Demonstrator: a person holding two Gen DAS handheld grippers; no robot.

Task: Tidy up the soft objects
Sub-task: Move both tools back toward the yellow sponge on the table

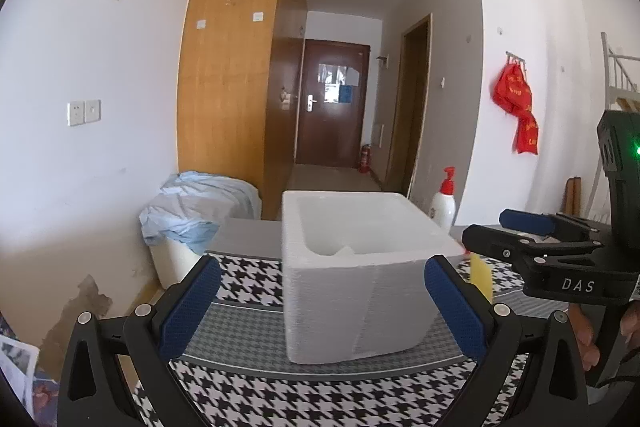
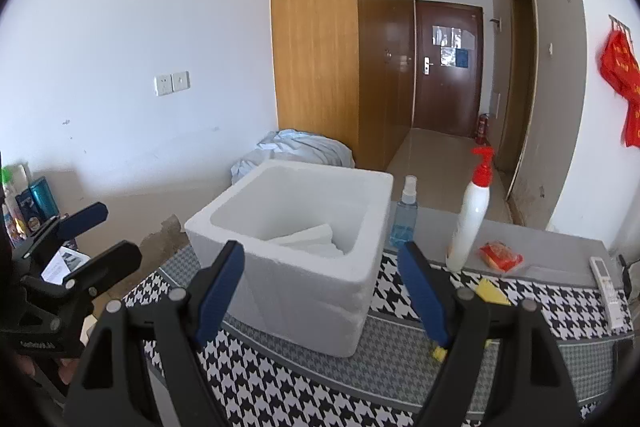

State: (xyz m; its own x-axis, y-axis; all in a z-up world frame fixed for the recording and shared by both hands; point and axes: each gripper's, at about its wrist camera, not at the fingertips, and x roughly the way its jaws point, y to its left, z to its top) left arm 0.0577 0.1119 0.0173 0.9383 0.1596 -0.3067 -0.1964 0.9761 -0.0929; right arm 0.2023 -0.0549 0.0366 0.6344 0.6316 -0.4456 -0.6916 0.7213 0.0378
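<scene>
Yellow sponge [image 2: 493,291] lies beside foam box [image 2: 304,259], behind right tongs [image 2: 320,291].

Two close wrist views toward the hallway door; shared white foam box [image 1: 360,267] [image 2: 296,247]

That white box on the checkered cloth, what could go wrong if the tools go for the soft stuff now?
Three things might go wrong. The foam box looks light, so a bump from the open right tool could slide it. The tall pump bottle and spray bottle stand close behind the yellow sponge and could tip over. The left tool and right tool are close together and might knock each other.
</scene>
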